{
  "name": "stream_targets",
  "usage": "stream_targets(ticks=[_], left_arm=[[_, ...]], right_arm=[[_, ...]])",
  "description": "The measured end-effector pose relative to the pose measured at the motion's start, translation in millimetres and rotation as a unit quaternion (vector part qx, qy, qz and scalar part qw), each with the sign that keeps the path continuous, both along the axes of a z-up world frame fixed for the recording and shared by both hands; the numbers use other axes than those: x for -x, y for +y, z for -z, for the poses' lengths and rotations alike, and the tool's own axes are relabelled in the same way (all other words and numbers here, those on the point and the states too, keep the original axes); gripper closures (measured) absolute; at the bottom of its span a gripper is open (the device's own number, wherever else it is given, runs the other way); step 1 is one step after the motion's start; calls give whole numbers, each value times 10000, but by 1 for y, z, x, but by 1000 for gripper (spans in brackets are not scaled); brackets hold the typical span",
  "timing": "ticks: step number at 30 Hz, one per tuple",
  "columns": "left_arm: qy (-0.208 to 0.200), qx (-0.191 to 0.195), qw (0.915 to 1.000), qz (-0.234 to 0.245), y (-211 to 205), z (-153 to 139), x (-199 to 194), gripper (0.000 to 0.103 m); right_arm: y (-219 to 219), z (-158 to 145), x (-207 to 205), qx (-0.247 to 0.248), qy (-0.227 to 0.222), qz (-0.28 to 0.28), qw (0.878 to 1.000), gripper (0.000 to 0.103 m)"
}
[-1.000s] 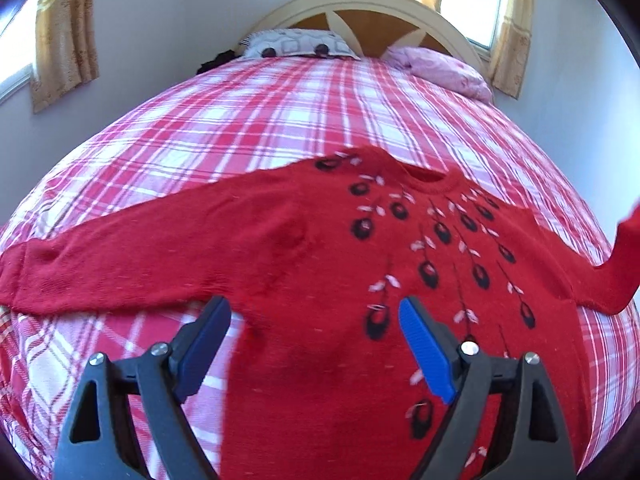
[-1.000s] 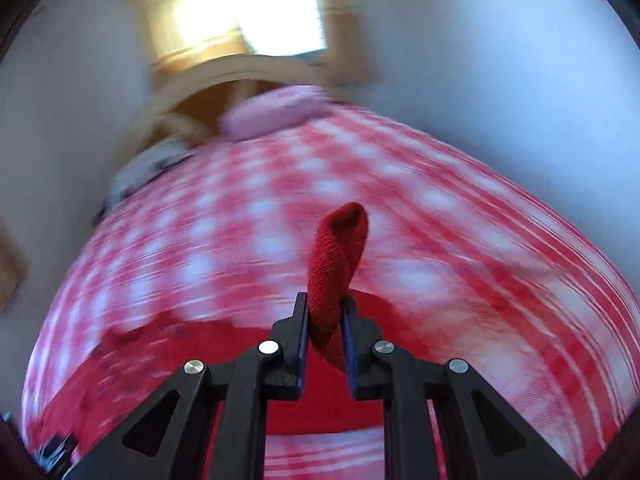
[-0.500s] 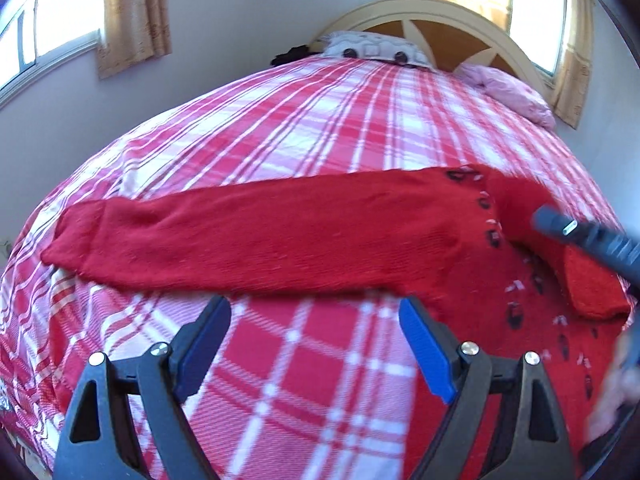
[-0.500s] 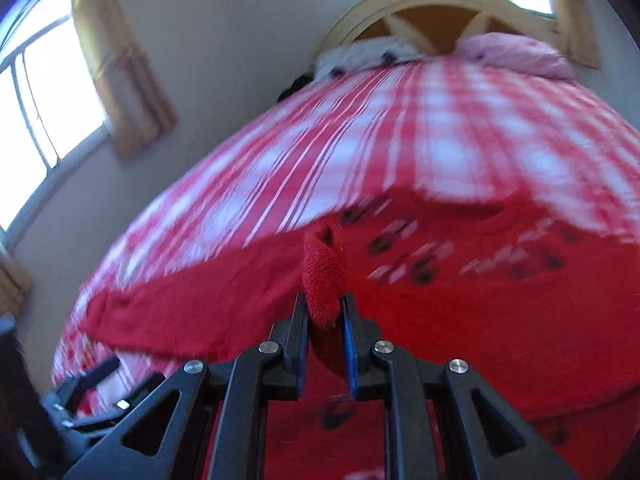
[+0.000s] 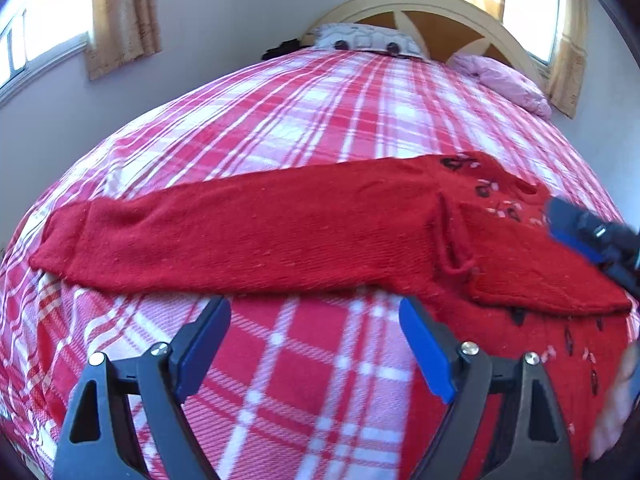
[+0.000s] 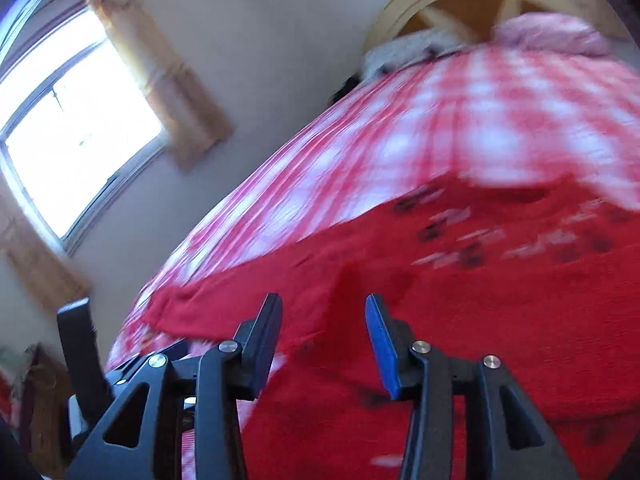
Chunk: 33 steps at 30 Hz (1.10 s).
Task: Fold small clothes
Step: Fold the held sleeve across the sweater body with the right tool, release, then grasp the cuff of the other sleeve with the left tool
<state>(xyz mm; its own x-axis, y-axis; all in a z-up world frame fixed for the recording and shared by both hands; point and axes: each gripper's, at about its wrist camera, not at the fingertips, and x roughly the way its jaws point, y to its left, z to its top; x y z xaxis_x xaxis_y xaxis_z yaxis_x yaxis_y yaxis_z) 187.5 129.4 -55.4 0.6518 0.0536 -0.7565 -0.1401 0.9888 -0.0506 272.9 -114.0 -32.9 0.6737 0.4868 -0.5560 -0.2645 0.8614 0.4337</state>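
Since a moment ago the right gripper (image 6: 323, 340) has laid one sleeve (image 5: 552, 280) across the red sweater (image 5: 500, 344) and is opening, empty, while the other sleeve (image 5: 240, 240) lies sideways just beyond the wide-open, empty left gripper (image 5: 312, 344), the nearer one.

- red knit sweater (image 5: 280, 236), lying flat on the plaid bedspread (image 5: 320, 120), collar end toward the headboard (image 5: 432, 4)
- black and white drop-shaped motifs (image 5: 484, 189) across the chest below the neckline
- one sleeve (image 5: 200, 236) stretched straight out sideways, cuff near the bed's edge
- other sleeve (image 5: 540, 272) folded over the body, lying diagonally across the front
- right wrist view too blurred for detail
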Motion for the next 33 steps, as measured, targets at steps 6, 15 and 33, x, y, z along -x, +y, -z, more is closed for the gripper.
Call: stream_targets(ticks=[6,15,33], left_arm=[[-303,-81,9982,520,-44,-16,-11,14],[20,-755,9959,488,-96,10,-61,14],[-582,-288,9539,-2931,182,-24,16,14]], right_arm=[[-135,3,-10,725,319,1892,9787,69],[-173,61,6,642,817,2525,9620,71],[-178,61,22,327,669,2534,9645,70]])
